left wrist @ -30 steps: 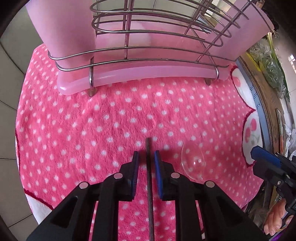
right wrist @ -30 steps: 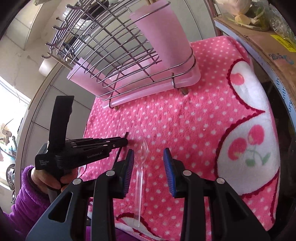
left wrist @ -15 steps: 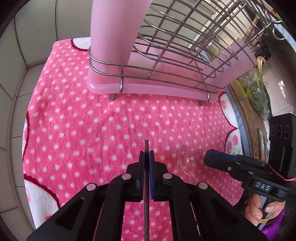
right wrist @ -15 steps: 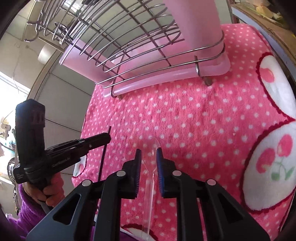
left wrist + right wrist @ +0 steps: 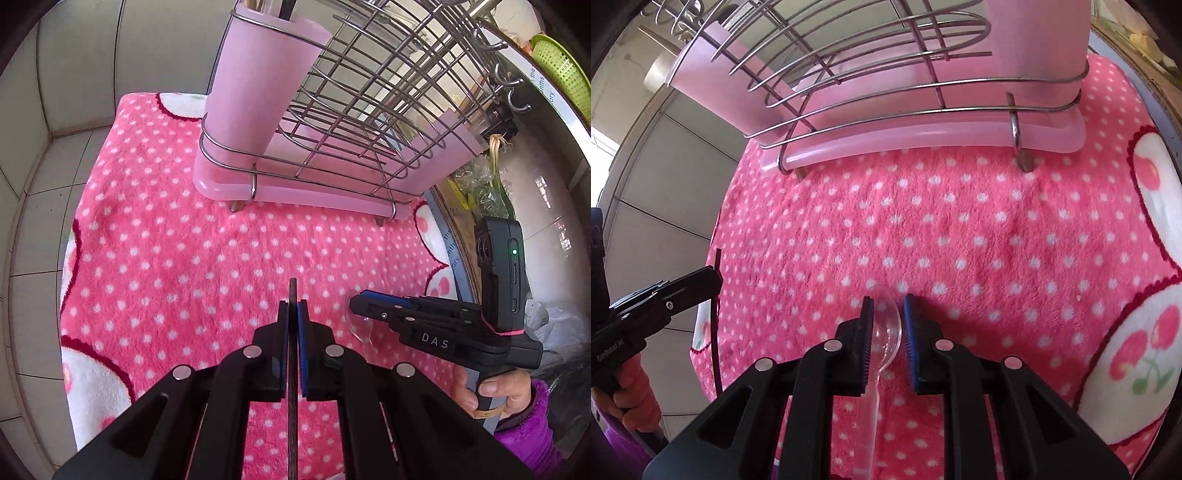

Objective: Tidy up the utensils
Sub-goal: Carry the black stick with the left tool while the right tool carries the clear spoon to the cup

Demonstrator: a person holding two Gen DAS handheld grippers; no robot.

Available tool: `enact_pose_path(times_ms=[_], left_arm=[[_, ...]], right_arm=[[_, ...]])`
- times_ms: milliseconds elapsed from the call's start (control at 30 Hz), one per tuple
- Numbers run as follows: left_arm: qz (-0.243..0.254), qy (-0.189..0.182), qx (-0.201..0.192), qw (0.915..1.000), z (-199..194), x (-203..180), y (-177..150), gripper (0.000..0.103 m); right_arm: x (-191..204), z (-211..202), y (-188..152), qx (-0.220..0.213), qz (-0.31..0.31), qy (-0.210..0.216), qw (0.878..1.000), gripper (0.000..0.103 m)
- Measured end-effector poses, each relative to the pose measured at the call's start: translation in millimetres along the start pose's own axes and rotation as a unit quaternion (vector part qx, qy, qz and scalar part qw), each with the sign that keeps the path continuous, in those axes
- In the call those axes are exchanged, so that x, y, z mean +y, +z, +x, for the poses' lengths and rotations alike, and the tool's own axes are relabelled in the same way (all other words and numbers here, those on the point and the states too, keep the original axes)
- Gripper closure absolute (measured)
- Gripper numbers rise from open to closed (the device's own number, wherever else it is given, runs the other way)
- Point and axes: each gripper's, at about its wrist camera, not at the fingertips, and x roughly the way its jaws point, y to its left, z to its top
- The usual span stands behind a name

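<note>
Two utensils: thin dark chopstick (image 5: 292, 369) pinched in left gripper (image 5: 292, 317), clear plastic spoon (image 5: 885, 332) clamped in right gripper (image 5: 888, 317).

towel (image 5: 192, 266): pink, white dots | rack tray (image 5: 295, 192): pale pink | spoon (image 5: 886, 332): clear | chopstick (image 5: 293, 369): dark

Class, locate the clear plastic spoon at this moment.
In the right wrist view the clear plastic spoon lies on the pink dotted towel, its bowl between the right gripper fingers, in front of the wire rack.
</note>
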Motion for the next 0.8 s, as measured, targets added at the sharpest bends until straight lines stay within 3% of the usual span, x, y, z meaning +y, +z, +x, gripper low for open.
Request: enact_pose_path(times_ms=[400, 800], left_arm=[[0.001, -0.001, -0.054, 0.9986, -38, 1, -2, 0.099], [0.005, -0.008, -0.143, 0.9897, -80, -9, -6, 0.099]], right_arm=[[0, -34, -12, -0.063, -0.008, 0.016, 0.998, 0.101], [11, -109, -30, -0.201, -0.039, -0.017, 0.979, 0.101]])
